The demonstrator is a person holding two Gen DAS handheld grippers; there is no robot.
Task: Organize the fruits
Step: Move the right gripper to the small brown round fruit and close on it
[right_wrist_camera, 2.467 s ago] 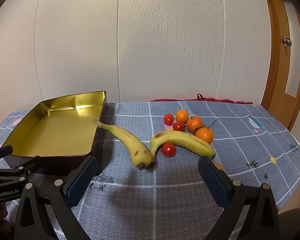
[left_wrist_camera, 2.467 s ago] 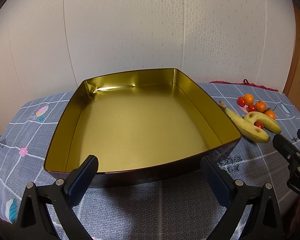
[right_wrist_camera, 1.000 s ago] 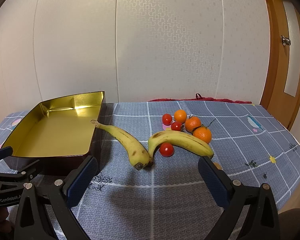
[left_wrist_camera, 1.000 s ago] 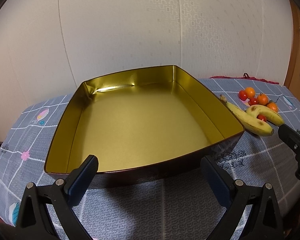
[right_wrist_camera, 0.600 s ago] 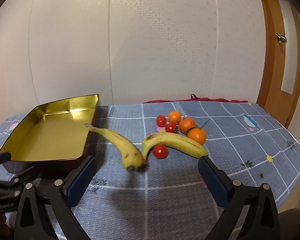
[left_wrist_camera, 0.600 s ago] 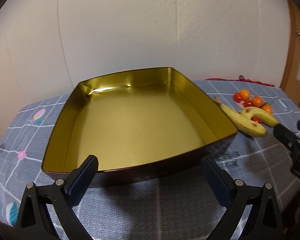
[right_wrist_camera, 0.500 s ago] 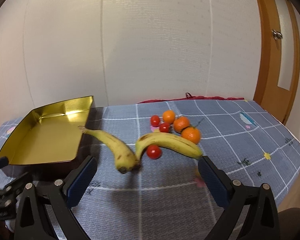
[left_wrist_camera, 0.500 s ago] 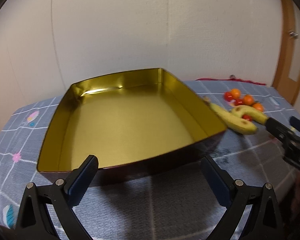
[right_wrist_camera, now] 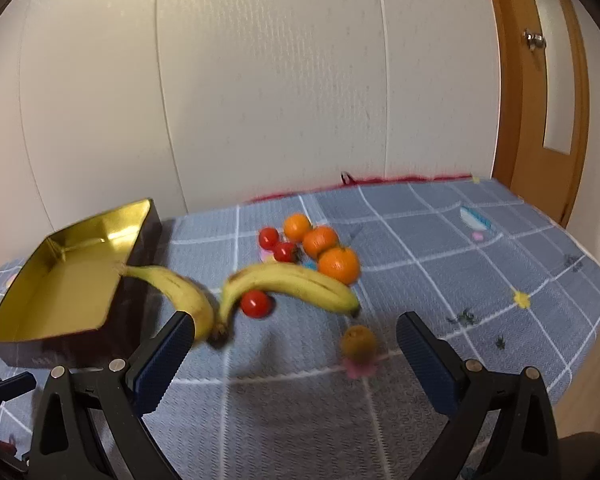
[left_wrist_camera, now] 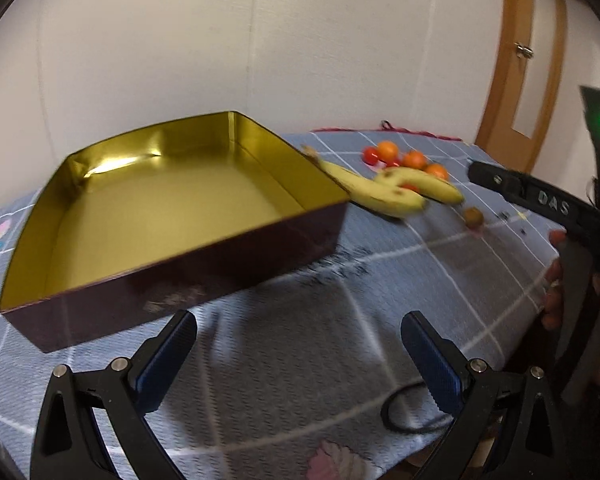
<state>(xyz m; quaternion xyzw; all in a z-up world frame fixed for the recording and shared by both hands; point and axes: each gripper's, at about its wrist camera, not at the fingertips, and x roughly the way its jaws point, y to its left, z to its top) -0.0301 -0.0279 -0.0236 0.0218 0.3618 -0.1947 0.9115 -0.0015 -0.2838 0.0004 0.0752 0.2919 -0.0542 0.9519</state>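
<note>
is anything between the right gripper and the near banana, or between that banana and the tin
Nothing visible blocks either. The right gripper is open, with only bare cloth before the near banana, which lies close by its left finger. That banana's stem already reaches the tin's wall; only the wall must be cleared.

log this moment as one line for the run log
left gripper: open, empty | right gripper: open, empty | tin: empty | bananas, oranges, tomatoes: on cloth

Glossy gold metal tray [left_wrist_camera: 172, 200], patterned cloth tablecloth [right_wrist_camera: 440, 248]
</note>
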